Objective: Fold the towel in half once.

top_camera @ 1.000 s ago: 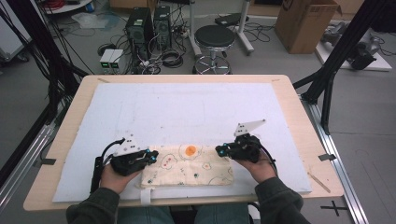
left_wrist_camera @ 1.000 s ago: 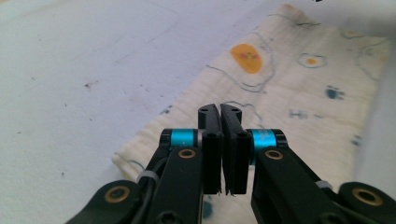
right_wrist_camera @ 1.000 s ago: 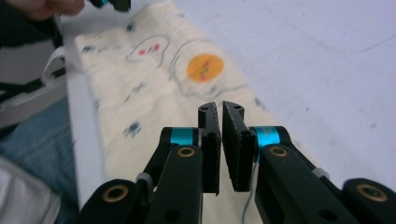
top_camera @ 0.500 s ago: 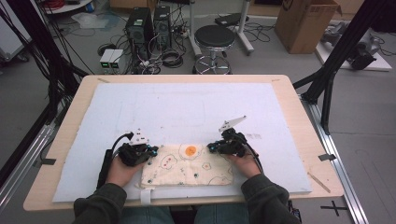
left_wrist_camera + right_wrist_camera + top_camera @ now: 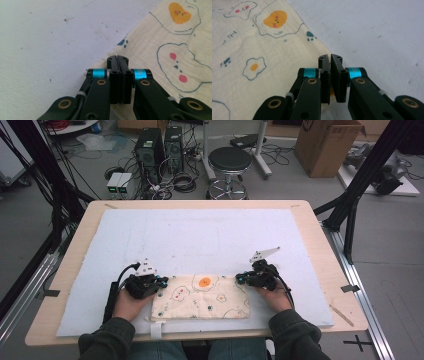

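While flat on mat point(image 5: 200, 235), cloth point(image 5: 202, 297) pinched by both grippers.

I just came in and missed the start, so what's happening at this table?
A person seated at the table holds a two-jaw gripper in each hand and works on a cream cloth printed with eggs and paw marks, lying folded on a white mat. The left gripper is shut at the cloth's far left corner, the right gripper shut at its far right corner. Each seems to pinch its corner, though the jaws hide the cloth's edge. The cloth lies flat, not lifted.
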{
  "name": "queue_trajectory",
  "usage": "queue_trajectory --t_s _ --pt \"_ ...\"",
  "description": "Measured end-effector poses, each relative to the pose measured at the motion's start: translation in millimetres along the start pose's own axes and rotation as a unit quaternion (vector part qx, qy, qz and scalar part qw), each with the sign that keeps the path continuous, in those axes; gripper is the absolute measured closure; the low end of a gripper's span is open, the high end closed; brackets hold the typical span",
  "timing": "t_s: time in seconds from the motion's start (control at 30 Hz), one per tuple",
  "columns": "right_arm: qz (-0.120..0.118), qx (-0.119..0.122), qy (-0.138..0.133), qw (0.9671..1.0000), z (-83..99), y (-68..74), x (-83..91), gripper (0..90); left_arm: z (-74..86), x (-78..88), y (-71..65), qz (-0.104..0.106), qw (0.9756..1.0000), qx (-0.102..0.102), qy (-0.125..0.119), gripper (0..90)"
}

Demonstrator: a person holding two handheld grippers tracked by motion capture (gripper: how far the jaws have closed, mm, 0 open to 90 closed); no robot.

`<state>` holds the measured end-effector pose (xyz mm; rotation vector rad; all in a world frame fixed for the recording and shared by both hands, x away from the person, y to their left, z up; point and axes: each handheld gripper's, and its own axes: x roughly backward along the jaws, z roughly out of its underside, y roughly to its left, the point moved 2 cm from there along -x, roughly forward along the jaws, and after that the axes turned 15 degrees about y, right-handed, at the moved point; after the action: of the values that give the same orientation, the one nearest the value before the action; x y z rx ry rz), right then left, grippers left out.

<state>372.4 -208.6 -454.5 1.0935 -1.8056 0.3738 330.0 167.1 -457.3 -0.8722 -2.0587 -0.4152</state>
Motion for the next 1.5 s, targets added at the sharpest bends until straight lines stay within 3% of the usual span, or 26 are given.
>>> queue_trajectory --t_s 0.27,0.47,0.63,0.83,1.3,1.5 --pt "0.005 0.002 -0.010 0.9999 4.4 -1.7 1.8 85.4 0.0 1.3 0.7 -0.003 1.0000 -0.008 0.001 85.8" --pt "0.004 0.009 -0.023 0.9997 2.4 1.1 2.9 82.9 -2.4 8.1 2.5 -0.011 0.9994 -0.006 -0.033 83.5" --pt "0.004 0.018 -0.036 0.9992 -0.5 5.7 5.5 82.1 -1.9 1.4 6.1 -0.016 0.9997 0.003 -0.017 84.0" --pt "0.014 0.022 -0.012 0.9996 0.4 5.0 1.1 81.3 -1.7 -0.9 8.1 -0.015 0.9998 0.008 -0.008 84.3" --pt "0.017 0.025 -0.006 0.9995 1.9 4.6 -0.1 78.1 -1.9 0.9 6.5 -0.013 0.9999 0.007 -0.005 80.9" --pt "0.017 0.035 -0.030 0.9988 1.3 11.6 5.4 71.2 -2.5 8.4 6.2 -0.004 0.9998 0.009 -0.019 74.3"
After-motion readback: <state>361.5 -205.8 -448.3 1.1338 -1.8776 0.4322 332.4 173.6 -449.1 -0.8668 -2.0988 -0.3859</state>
